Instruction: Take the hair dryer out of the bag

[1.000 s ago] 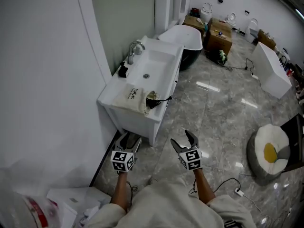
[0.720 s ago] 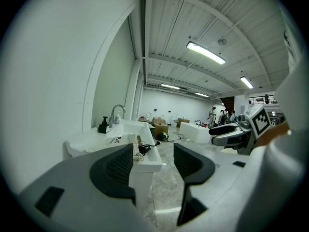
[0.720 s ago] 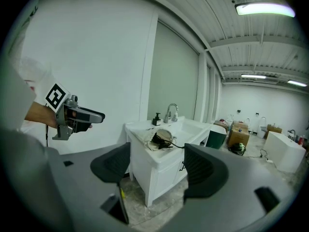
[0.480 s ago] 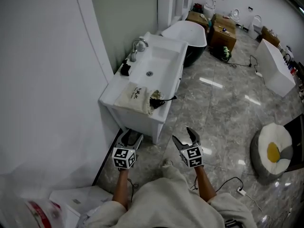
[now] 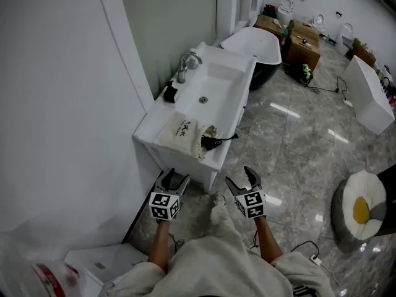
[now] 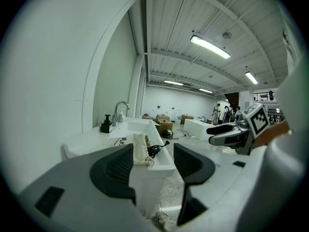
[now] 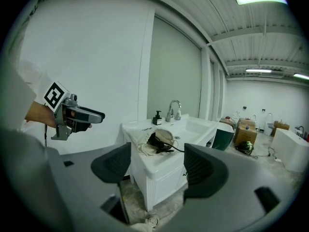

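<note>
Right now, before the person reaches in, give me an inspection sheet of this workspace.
Surface: white vanity counter with basin.
Job's things: cream cloth bag on the counter's front end; black hair dryer pokes from its mouth.
Clutter: black soap dispenser beside chrome faucet.
Grippers: left gripper and right gripper open, empty, short of the vanity.
Cables: black dryer cord runs over the counter edge; black cable on floor.
Surroundings: grey marble floor, white bathtub, cardboard boxes.

Head view looks steeply down, gripper views level and low; all share the bag (image 5: 179,130) on the worktop's (image 5: 162,107) front edge.
</note>
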A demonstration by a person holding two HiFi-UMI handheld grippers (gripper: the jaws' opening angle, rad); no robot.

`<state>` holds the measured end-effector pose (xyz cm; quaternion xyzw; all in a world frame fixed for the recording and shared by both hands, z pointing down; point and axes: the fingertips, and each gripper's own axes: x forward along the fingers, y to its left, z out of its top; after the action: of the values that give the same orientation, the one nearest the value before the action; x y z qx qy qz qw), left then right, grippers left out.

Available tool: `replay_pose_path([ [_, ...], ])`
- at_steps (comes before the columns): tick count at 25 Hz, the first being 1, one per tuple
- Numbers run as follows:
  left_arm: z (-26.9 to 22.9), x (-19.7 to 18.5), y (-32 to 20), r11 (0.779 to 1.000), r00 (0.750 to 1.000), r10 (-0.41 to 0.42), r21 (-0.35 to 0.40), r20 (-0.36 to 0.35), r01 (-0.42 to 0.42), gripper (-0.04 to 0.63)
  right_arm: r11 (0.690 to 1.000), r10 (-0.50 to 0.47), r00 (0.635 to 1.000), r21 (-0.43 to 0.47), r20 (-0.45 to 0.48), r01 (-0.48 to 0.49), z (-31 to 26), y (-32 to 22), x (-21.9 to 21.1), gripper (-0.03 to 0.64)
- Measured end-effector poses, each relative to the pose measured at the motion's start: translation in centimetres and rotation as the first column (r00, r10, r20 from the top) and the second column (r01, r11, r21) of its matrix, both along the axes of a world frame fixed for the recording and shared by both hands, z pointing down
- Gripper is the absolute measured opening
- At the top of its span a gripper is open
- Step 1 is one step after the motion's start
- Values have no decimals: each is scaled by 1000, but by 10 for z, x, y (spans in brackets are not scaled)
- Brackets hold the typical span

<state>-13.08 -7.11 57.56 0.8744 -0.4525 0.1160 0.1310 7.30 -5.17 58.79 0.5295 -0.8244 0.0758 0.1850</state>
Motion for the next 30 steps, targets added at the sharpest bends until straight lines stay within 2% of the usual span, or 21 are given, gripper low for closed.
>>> replay_pose_path([
  [18,21,49,-140,996,997,-32,-81,69,37,254,989,-135,990,-49,39,136,16,-172,17,327],
  [30,42,76,-202,983,992,-66,-163,108,83,253,970,-215,974,-104,77,222,40,-253,30,327],
])
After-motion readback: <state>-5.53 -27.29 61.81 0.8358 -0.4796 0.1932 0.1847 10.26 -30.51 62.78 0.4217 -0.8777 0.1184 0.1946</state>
